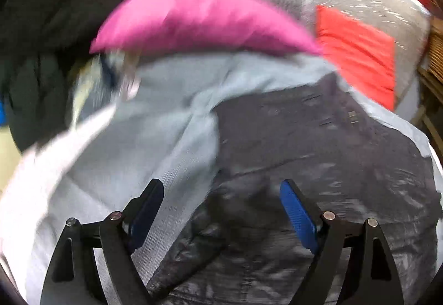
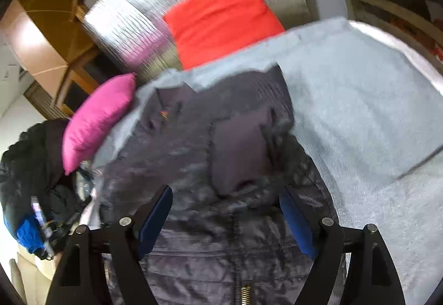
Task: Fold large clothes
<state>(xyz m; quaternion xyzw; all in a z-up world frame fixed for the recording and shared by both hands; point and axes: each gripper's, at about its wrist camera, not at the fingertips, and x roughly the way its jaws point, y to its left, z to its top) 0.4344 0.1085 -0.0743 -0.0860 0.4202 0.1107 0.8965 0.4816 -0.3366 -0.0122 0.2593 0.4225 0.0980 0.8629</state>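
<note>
A dark grey quilted jacket (image 1: 318, 152) lies on a pale grey cloth (image 1: 138, 152). My left gripper (image 1: 221, 186) hovers open over the jacket's left edge, where it meets the cloth; nothing sits between its blue pads. In the right wrist view the same jacket (image 2: 193, 155) shows its collar flap and a brass zip (image 2: 245, 291) running toward the camera. My right gripper (image 2: 226, 190) stands open just above the jacket's front, with fabric below the fingers but none pinched.
A pink cushion (image 1: 199, 19) (image 2: 97, 119) lies at the far edge of the cloth. A folded red item (image 1: 357, 55) (image 2: 221, 17) rests on a silver foil mat (image 2: 155, 8). Dark clothes (image 2: 30, 155) are heaped at the left. Wooden furniture (image 2: 41, 0) stands behind.
</note>
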